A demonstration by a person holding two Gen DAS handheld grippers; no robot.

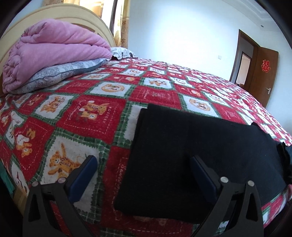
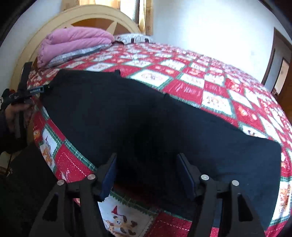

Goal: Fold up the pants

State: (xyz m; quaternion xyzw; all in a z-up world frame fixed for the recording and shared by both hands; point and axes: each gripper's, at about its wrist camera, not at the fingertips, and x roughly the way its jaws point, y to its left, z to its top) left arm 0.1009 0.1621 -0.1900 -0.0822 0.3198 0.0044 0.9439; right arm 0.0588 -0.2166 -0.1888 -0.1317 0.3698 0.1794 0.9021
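The black pants (image 1: 191, 155) lie folded flat in a long strip on the red checked bedspread (image 1: 91, 116), close to the bed's near edge. My left gripper (image 1: 143, 164) is open and hovers over the strip's left end, one finger over the bedspread and the other over the cloth. In the right wrist view the pants (image 2: 146, 118) stretch from far left to lower right. My right gripper (image 2: 147, 164) stands open above their near edge, pads apart with nothing pinched. The left gripper (image 2: 34, 90) shows at the strip's far left end, held by a hand (image 2: 12, 113).
A folded pink quilt (image 1: 54, 49) rests on a grey pillow (image 1: 60, 73) by the cream headboard (image 2: 87, 16). A second patterned pillow (image 1: 122, 52) lies behind. A brown door (image 1: 262, 73) stands open at the right. The bed's edge runs just below both grippers.
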